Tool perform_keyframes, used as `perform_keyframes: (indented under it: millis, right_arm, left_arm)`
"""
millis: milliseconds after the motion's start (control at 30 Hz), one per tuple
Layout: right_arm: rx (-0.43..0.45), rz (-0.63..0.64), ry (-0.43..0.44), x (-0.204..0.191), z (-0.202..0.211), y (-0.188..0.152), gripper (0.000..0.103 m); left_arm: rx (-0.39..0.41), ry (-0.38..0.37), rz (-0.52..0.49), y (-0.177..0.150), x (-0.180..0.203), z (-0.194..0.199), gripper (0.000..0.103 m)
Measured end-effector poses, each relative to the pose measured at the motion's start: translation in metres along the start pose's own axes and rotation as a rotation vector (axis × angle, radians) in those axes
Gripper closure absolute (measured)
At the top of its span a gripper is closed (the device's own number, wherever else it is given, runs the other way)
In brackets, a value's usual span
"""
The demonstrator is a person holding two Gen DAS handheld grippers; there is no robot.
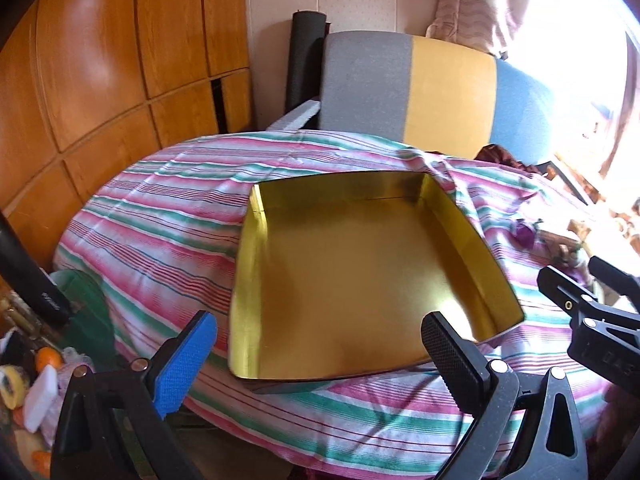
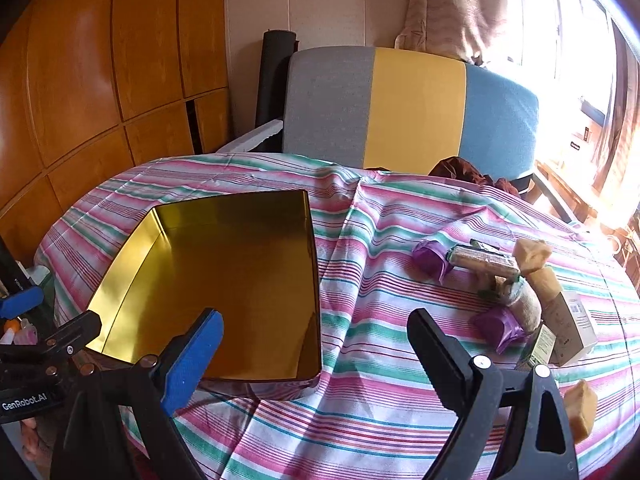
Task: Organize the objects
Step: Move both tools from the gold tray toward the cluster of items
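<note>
Left gripper (image 1: 320, 344) spread wide, nothing between the jaws, hanging over the near edge of the gold tin (image 1: 352, 264). Right gripper (image 2: 316, 340) equally released and empty, angled down at striped cloth just right of that same tin.

Largest first: surface (image 2: 280, 420) draped in a pink, green and white striped cloth, a grey, yellow and blue chair back (image 2: 416, 112) behind it. Then the tin, open-topped, empty, gleaming gold inside, sitting left of centre in the right wrist view.

Smaller now, to the right and well apart from the tin: a loose cluster. White carton (image 2: 572, 328) at the far right, a tan rolled bundle (image 2: 524, 304) touching it, a wrapped biscuit pack (image 2: 480, 260) lying across the top. Two purple-wrapped pieces (image 2: 430, 260), one at the left end of the cluster, another (image 2: 498, 326) nearer. Two tan blocks too, one up at the back (image 2: 530, 254), one alone at the near right edge (image 2: 582, 410).

Looks like the very start: nothing in the tin, nothing grasped. Likely next call: swing the right gripper over to the cluster, line the jaws across one small piece, the near purple one being handiest, then clench and carry it left into the tin.
</note>
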State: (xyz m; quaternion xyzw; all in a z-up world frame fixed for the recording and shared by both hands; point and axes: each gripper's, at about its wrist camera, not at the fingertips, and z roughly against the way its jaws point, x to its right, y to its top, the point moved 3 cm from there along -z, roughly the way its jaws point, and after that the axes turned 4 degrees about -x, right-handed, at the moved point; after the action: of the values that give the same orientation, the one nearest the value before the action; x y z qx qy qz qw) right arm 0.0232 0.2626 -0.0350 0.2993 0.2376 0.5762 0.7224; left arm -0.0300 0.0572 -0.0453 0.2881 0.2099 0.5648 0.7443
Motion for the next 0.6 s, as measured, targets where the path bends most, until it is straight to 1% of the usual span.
perform_keyframes:
  millis: [100, 267, 367, 433, 533, 600]
  right_arm:
    - [-0.005, -0.024, -0.018, 0.015, 0.001, 0.000, 0.008]
    - [-0.015, -0.073, -0.054, 0.044, 0.005, -0.002, 0.008]
    - [-0.025, -0.156, -0.057, 0.075, 0.012, -0.002, 0.008]
    - [-0.019, -0.213, -0.090, 0.104, 0.018, -0.002, 0.008]
    - [-0.007, -0.319, -0.149, 0.153, 0.032, -0.006, 0.008]
    - [0.002, -0.402, -0.182, 0.192, 0.042, -0.011, 0.008]
  left_arm:
    - [-0.022, -0.043, -0.004, 0.000, 0.007, -0.004, 0.000]
    - [-0.044, -0.087, -0.055, -0.002, 0.024, -0.010, 0.000]
    - [-0.046, -0.137, -0.086, 0.001, 0.035, -0.010, 0.000]
    - [-0.031, -0.167, -0.106, 0.005, 0.045, -0.006, 0.000]
    - [-0.034, -0.223, -0.136, 0.011, 0.064, -0.008, 0.000]
    - [-0.046, -0.283, -0.146, 0.014, 0.077, -0.009, 0.000]
